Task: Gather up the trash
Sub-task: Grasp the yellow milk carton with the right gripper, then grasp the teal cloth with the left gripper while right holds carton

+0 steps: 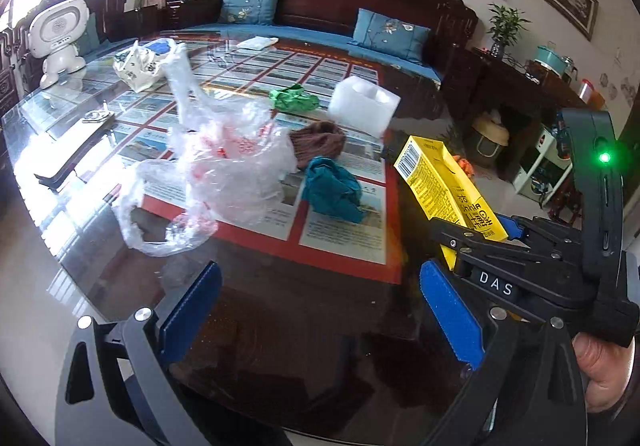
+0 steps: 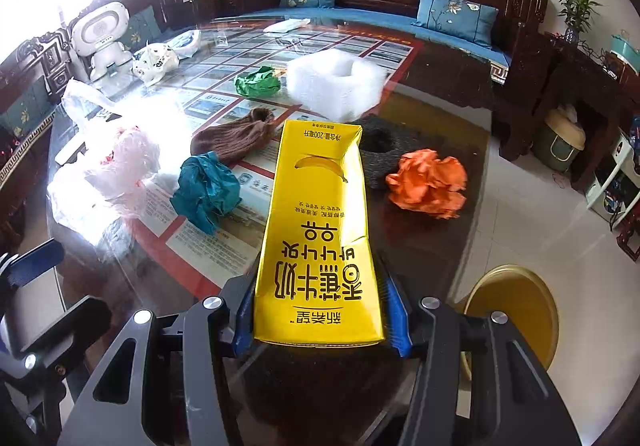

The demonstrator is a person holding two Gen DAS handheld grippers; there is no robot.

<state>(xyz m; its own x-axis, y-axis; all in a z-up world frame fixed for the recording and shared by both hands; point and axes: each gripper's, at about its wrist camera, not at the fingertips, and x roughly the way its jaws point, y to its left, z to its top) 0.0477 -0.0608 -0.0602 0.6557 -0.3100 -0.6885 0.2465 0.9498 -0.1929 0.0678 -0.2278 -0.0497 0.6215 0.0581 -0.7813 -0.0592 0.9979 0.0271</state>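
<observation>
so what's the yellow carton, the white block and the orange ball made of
Carton: coated paperboard, judging by its sharp folds, light sheen and printed faces.
White block: probably soft foam packing; matte, fuzzy-edged, hollowed on top.
Orange ball: crumpled paper, likely; matte with hard creases.

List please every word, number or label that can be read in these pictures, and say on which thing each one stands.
"DAS": white letters on the right gripper body.
"新希望": brand on the yellow milk carton.
"香蕉牛奶": large characters on the carton.
"200毫升": on the carton top; the smaller print beside it is not legible.
Barcode on the carton: digits too small.
Korean characters on the carton: too distorted to read.
Printed sheets under the glass table: too blurred.
</observation>
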